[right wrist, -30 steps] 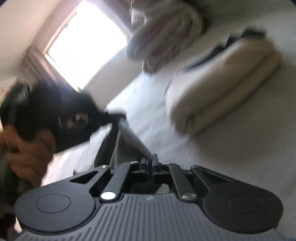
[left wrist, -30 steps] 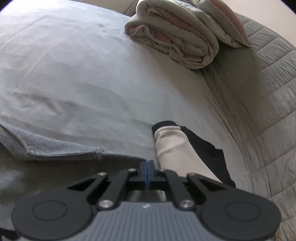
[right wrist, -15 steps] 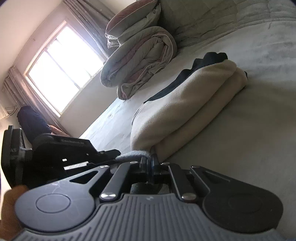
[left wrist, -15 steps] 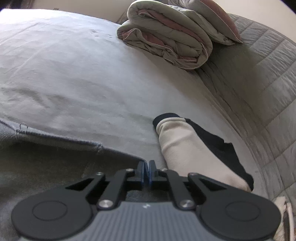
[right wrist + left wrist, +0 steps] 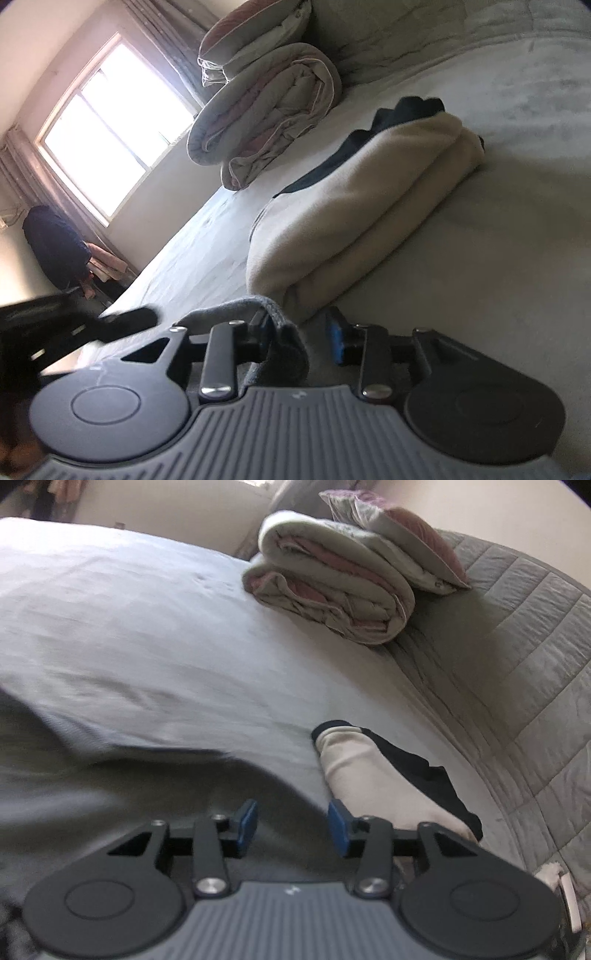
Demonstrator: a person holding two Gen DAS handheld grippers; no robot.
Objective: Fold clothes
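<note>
Two hand-held tools work over one bed [image 5: 155,635] covered in a pale grey sheet. The left tool [image 5: 291,823], at the bottom centre of the left wrist view, has just been opening; its two blue pads stand apart with nothing clamped, above a grey garment [image 5: 110,797] spread across the lower left of the frame. In the right wrist view the right tool [image 5: 301,334] has also just been opening; a ribbed grey hem of the same garment [image 5: 273,317] lies loose against its left pad, clear of the right pad. One folded cream and black garment [image 5: 369,206] rests on the bed just beyond. One rolled duvet [image 5: 332,590] lies in the upper centre, with one pillow [image 5: 402,550] on top. One bright window [image 5: 107,129] fills the upper left.
</note>
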